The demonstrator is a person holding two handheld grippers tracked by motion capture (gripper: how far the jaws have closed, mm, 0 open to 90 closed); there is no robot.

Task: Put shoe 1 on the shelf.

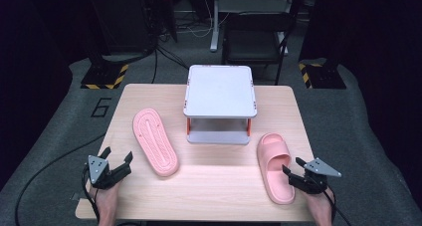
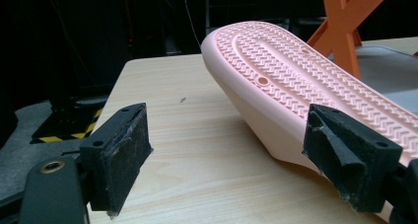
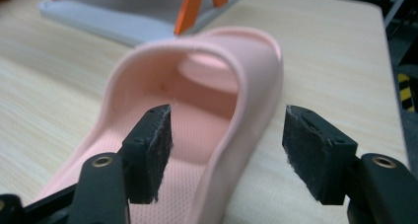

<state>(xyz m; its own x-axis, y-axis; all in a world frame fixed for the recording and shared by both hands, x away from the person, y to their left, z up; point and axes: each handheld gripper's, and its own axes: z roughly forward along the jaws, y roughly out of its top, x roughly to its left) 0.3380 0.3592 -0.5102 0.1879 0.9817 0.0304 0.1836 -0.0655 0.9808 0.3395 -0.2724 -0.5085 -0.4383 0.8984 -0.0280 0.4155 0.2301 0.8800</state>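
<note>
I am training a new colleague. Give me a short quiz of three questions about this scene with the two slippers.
1. True or false: the slipper near the left claw lies with its sole up.
2. What does the right claw straddle? A) the grey shelf B) the side wall of the upright slipper C) a cable
3. Fill in: the shelf has ___ coloured legs.

Key: 1 true. 2 B; in the right gripper view one pad is inside the slipper, the other outside, not yet pressing. 3 orange.
</note>
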